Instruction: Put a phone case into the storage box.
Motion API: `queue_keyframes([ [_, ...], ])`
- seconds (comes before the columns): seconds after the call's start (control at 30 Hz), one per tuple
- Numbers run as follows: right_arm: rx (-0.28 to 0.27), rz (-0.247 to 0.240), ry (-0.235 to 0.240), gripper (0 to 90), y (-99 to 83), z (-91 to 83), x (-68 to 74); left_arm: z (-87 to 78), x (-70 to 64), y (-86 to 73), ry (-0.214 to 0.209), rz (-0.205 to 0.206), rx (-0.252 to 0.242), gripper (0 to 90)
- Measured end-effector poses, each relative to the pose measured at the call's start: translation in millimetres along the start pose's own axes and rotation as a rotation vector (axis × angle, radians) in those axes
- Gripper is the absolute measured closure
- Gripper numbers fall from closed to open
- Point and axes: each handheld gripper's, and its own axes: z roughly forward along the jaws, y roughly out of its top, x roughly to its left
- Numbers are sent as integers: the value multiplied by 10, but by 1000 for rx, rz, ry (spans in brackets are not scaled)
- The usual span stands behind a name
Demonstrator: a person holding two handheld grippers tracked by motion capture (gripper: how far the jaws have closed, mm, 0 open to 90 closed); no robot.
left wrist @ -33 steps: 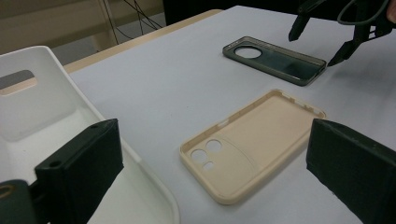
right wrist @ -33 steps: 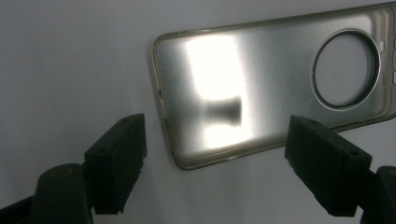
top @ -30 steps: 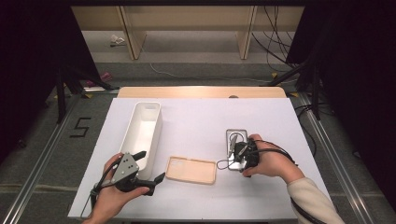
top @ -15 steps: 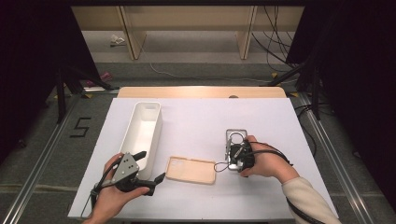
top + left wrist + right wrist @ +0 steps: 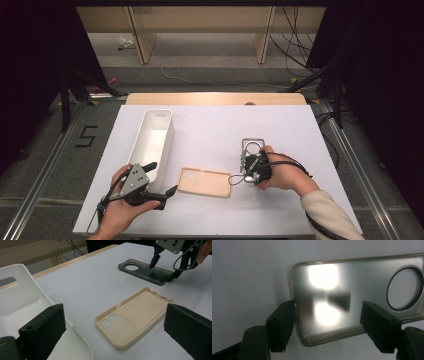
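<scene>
The clear phone case (image 5: 251, 148) lay flat on the surface (image 5: 210, 130), well to the right of the white bin (image 5: 152, 142), with the beige phone case (image 5: 205, 181) between them, nearer the person. It was judged light, thin, flexible and slippery, best gripped across one rim near a corner. The right gripper (image 5: 329, 322) had its fingers (image 5: 282, 325) wide, straddling the case's near corner, one touching the rim. The left gripper (image 5: 110, 340) hovered open beside the bin. Compared with a second earlier, the right gripper had moved slightly toward the bin over the case; the left was unchanged.
</scene>
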Motion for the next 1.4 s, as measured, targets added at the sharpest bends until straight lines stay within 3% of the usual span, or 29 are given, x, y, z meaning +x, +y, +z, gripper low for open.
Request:
queue_keyframes([
  [0.2, 1, -9, 15, 361, 4, -4, 5, 0, -2, 0, 0, 1, 1, 32],
  [0.43, 2, -45, 69, 579, 15, -21, 36, 1, -6, 0, -2, 3, -1, 33],
  [0.67, 2, -59, 99, 695, 21, -24, 55, 6, -16, -2, -6, 4, 2, 34],
  [1.0, 7, -50, 126, 779, 24, -27, 81, 9, -22, -4, -9, 5, 4, 35],
  [1.4, 20, -64, 124, 839, 44, -31, 104, 9, -27, -3, -10, 6, 3, 34],
])
